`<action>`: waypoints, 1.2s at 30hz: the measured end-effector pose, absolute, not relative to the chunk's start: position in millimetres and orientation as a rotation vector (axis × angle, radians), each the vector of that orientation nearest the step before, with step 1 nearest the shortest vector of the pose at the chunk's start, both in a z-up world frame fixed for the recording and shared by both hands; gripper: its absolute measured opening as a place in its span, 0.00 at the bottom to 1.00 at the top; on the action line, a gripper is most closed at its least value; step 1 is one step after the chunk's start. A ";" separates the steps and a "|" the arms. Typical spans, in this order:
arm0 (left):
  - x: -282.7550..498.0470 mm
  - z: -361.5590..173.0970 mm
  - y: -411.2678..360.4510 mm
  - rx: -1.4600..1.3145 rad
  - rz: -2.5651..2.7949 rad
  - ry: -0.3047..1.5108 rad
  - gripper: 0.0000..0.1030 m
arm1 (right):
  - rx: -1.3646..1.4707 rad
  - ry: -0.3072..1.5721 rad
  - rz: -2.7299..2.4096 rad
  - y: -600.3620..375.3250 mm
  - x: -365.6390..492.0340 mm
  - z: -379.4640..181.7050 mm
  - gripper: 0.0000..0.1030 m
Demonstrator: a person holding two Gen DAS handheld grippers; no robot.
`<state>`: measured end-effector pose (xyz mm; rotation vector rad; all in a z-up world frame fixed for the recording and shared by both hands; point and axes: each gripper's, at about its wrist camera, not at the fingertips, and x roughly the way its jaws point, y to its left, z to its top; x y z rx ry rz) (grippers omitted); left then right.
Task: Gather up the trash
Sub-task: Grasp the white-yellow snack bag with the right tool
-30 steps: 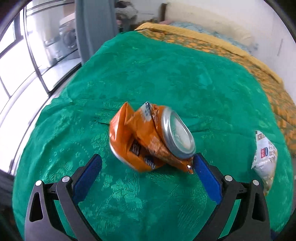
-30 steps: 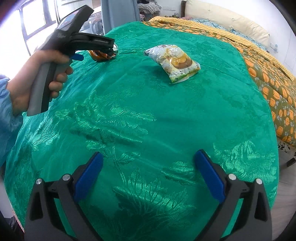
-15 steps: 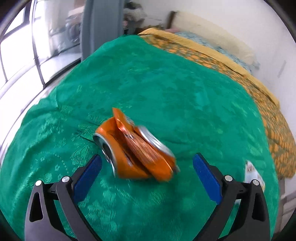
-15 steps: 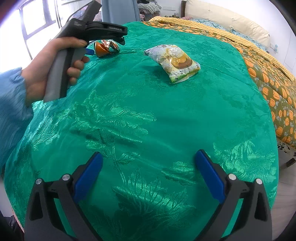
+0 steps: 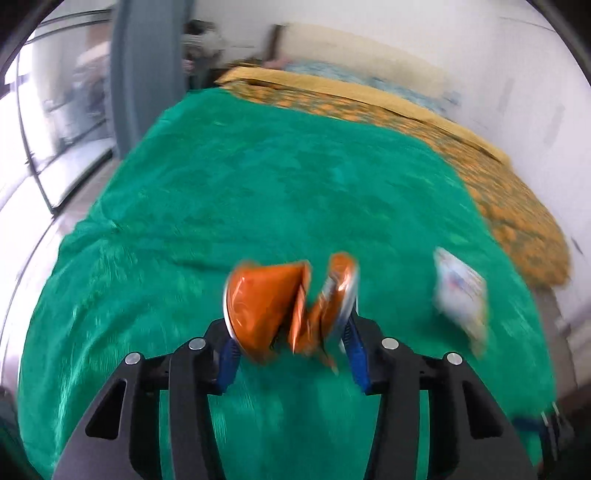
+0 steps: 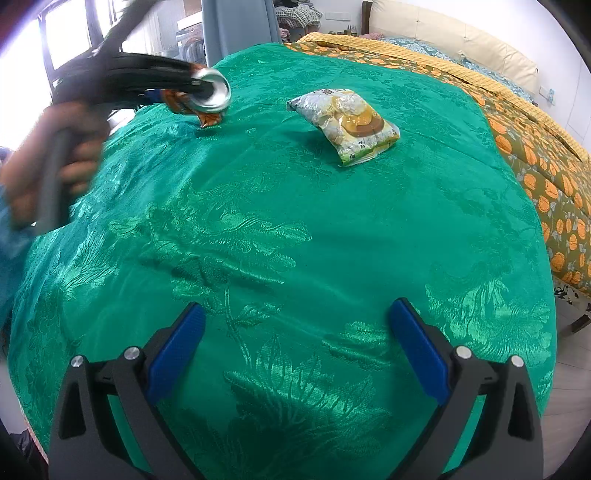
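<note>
A crushed orange drink can (image 5: 266, 310) sits between the blue pads of my left gripper (image 5: 290, 343). The jaws are closing, and both pads look pressed against the can's ends. In the right wrist view the same can (image 6: 210, 88) shows its silver end at the far left of the green bedspread (image 6: 332, 221), just above the cloth. A white and yellow snack packet (image 6: 347, 122) lies flat on the spread to the right of the can; it is blurred in the left wrist view (image 5: 461, 291). My right gripper (image 6: 295, 332) hovers open over bare cloth near the front edge.
A person's hand (image 6: 48, 173) in a blue sleeve holds the left gripper's handle. An orange-patterned quilt (image 6: 535, 158) covers the bed's right side, with a cream headboard (image 6: 461, 40) behind. A grey curtain (image 6: 236, 26) and windows stand at the far left.
My left gripper's jaws have come in from wide open onto the orange can, and the hand has swung right and up with it. The right gripper has not moved.
</note>
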<state>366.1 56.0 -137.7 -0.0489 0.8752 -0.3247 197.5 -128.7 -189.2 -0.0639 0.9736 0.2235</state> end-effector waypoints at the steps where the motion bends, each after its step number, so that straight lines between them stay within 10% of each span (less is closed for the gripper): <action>1: 356.5 -133.6 57.1 -0.041 -0.349 0.876 0.43 | -0.064 0.974 0.223 -128.7 197.6 -189.2 0.95; 10: 259.8 -145.0 35.7 0.083 -0.593 0.891 0.51 | -0.069 0.974 0.219 -129.9 198.5 -188.2 0.95; 12: 252.9 -158.8 30.6 0.102 -0.578 0.879 0.74 | -0.070 0.974 0.218 -129.6 197.4 -188.0 0.95; 18: 248.6 -172.9 21.9 0.104 -0.552 0.858 0.90 | -0.070 0.972 0.217 -129.8 196.9 -187.3 0.95; 36: 293.5 -176.5 25.9 -0.092 -0.392 0.929 0.92 | -0.235 0.906 0.279 -140.1 334.8 -154.2 0.94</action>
